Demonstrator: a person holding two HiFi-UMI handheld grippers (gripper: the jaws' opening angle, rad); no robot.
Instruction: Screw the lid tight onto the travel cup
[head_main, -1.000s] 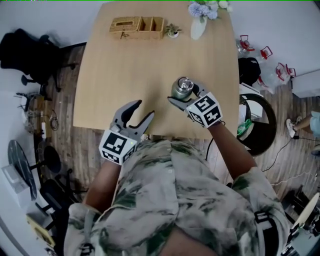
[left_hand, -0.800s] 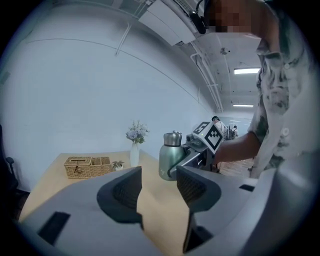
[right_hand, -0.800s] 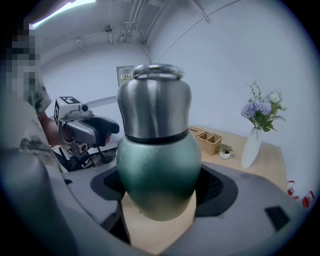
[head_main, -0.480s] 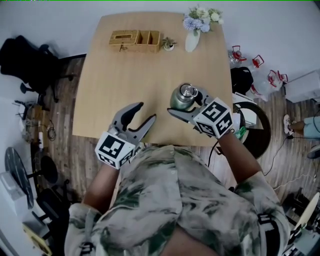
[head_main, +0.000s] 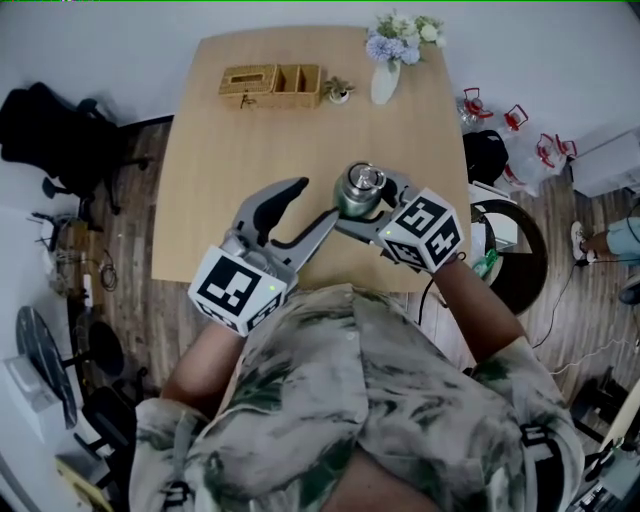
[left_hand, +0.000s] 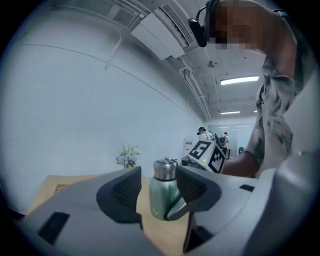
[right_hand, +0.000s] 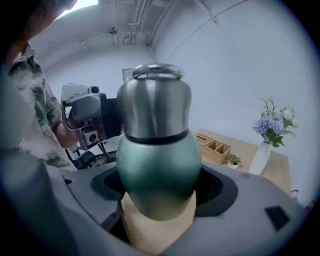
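While the right gripper (head_main: 370, 203) clamps the green body of the travel cup (head_main: 358, 195), we hold it above the table (head_main: 250, 150) near its front edge, with the steel lid (head_main: 367, 180) on top. Our left gripper (head_main: 318, 200) stands just beside it, jaws apart, pressing nothing. Bare wood separates us from the basket (head_main: 272, 80) and vase (head_main: 385, 82) along the far edge

Bright even light; fisheye edges, dark vignette.
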